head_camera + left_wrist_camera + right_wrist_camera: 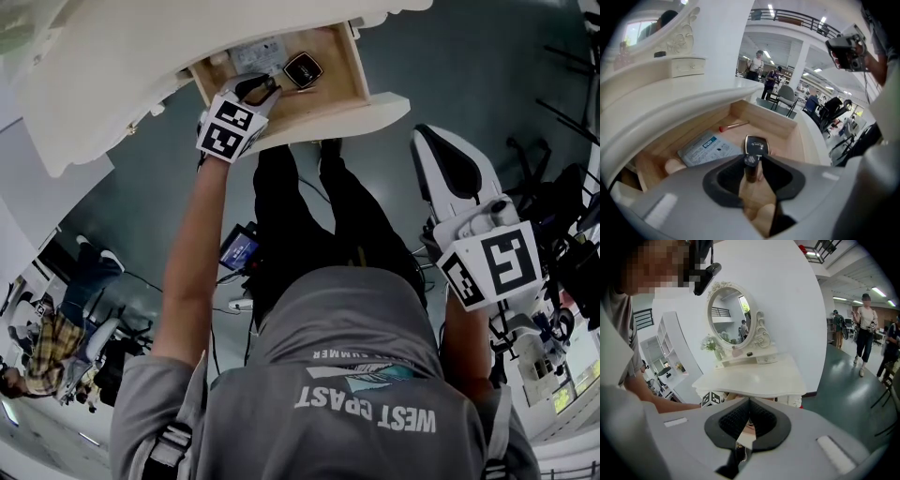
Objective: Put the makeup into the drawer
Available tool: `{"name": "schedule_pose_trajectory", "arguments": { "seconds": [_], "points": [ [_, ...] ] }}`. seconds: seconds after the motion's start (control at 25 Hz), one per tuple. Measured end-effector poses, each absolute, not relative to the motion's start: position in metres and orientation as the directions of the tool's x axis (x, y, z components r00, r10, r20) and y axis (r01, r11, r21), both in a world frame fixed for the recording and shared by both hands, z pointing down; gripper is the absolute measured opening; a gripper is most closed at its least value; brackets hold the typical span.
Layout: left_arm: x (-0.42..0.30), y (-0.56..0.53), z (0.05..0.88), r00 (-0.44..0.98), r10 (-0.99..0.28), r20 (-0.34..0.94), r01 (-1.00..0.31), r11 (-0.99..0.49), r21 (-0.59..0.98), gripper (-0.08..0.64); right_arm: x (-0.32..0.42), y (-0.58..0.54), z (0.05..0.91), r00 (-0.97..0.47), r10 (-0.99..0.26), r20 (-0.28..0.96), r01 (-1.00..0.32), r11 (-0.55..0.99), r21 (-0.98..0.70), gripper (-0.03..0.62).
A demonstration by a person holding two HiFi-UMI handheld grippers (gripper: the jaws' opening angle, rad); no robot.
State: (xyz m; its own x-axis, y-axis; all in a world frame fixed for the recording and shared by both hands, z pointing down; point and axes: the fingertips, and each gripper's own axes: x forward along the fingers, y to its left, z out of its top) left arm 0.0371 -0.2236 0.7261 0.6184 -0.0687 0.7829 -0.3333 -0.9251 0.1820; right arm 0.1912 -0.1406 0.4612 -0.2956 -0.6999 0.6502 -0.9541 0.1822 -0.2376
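**Dark tube in the open drawer, between my left jaws**

My left gripper (752, 158) reaches down into the open wooden drawer (761, 118) of the white dressing table (103, 66). A dark tube (750, 172) of makeup stands between its jaws, cap towards the camera. The jaws are slightly spread, with the tube against the left pad and a sliver of wood showing on its right (so not pinched, as far as I can see). On the drawer floor, from the left, lie a leaflet (708, 149), a red-tipped stick (733, 126) near the back wall, and a black compact (756, 145) just beyond the tube. My right gripper (749, 402) hangs well apart to the right. Its jaws are pressed together at the tips and empty, facing the table's oval mirror (731, 315).
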Motion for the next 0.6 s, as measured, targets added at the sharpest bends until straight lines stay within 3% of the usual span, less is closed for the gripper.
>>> {"name": "schedule_pose_trajectory", "arguments": {
  "seconds": [0.6],
  "points": [
    [0.031, -0.204, 0.701, 0.626, -0.046, 0.779, -0.312, -0.930, 0.195, 0.129, 0.182, -0.138, 0.430, -0.307, -0.729, 0.611, -0.952, 0.224, -0.211, 0.003]
  ]
}}
